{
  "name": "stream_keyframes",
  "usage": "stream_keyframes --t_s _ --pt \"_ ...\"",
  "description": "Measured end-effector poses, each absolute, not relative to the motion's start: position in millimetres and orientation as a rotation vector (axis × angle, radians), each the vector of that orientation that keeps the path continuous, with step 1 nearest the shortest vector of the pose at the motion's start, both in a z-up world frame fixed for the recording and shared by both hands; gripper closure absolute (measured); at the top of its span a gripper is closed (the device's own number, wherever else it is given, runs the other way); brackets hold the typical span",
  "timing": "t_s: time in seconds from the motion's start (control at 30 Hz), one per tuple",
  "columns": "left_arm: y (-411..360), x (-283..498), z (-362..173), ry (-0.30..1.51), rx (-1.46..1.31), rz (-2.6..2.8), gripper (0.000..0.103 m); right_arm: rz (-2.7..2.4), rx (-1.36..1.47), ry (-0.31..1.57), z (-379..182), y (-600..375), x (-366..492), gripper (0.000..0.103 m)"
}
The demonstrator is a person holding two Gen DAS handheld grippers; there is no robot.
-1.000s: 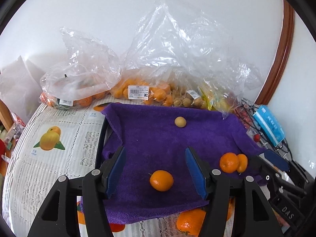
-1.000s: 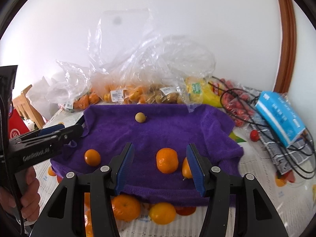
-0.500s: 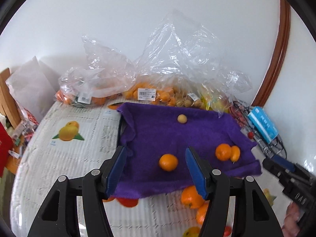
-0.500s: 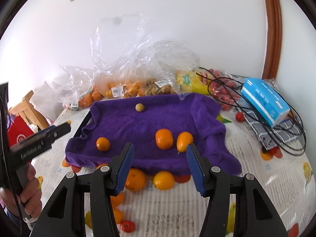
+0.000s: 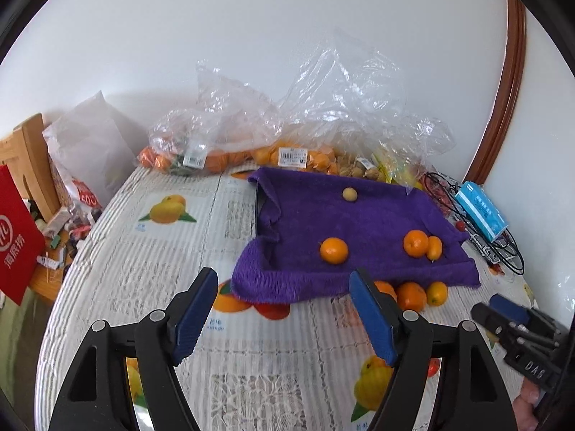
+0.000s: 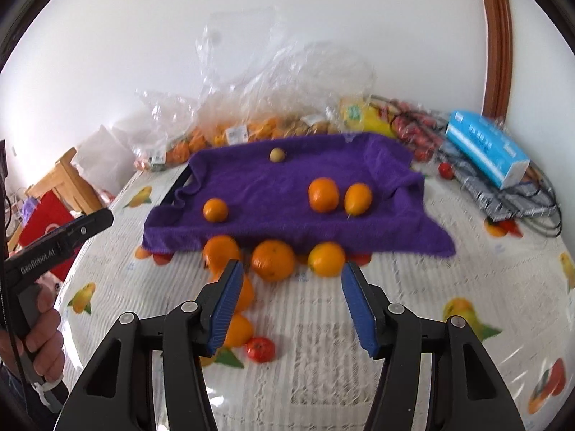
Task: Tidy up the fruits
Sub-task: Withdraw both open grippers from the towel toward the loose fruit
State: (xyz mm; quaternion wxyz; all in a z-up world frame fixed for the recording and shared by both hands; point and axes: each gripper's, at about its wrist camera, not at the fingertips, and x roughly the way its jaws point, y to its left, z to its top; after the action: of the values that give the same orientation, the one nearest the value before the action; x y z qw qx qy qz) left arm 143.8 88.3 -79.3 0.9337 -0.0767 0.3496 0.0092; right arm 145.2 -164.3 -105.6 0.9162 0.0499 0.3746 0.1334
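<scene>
A purple towel (image 5: 359, 215) (image 6: 280, 183) lies on the fruit-print tablecloth. On it sit a small orange (image 5: 334, 250) (image 6: 215, 209), a larger orange (image 5: 415, 243) (image 6: 323, 194) with an oval orange fruit (image 5: 435, 247) (image 6: 357, 199) beside it, and a pale round fruit (image 5: 349, 194) (image 6: 277, 154). Loose oranges (image 6: 273, 260) (image 5: 410, 296) lie at the towel's near edge, and a small tomato (image 6: 260, 349) lies nearer. My left gripper (image 5: 285, 305) hovers before the towel's near left corner, its jaws opening with nothing between them. My right gripper (image 6: 293, 298) is open just short of the loose oranges and widening slightly, holding nothing.
Clear plastic bags of fruit (image 5: 287, 154) line the wall behind the towel. A blue box (image 6: 488, 147) and black cables (image 6: 532, 212) lie at the right. A wooden chair (image 5: 32, 158) and a red bag (image 5: 18, 244) stand past the table's left edge.
Both grippers have drawn back from the towel, so the fruit looks smaller and more tablecloth shows. The left jaws have spread wider. The fruit on the towel has not moved.
</scene>
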Motion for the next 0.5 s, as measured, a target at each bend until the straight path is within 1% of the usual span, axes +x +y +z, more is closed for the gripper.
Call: stream_keyframes --t_s 0.07,0.17,0.27,0.5 --pt "88.5 140.0 -84.4 0.726 -0.159 0.022 0.029 0.291 0.093 0.795 -117.6 -159.8 140.2 0.054" --pt "87.6 136.3 -90.6 0.742 -0.153 0.012 0.029 0.320 0.075 0.831 -135.5 -151.2 132.6 0.062" --pt "87.1 133.9 -95.3 0.751 -0.148 0.011 0.029 0.349 0.061 0.862 -149.5 -144.2 125.8 0.065" --pt "89.3 130.3 -106.5 0.781 -0.174 -0.013 0.029 0.358 0.020 0.896 -167.8 -133.9 124.1 0.068"
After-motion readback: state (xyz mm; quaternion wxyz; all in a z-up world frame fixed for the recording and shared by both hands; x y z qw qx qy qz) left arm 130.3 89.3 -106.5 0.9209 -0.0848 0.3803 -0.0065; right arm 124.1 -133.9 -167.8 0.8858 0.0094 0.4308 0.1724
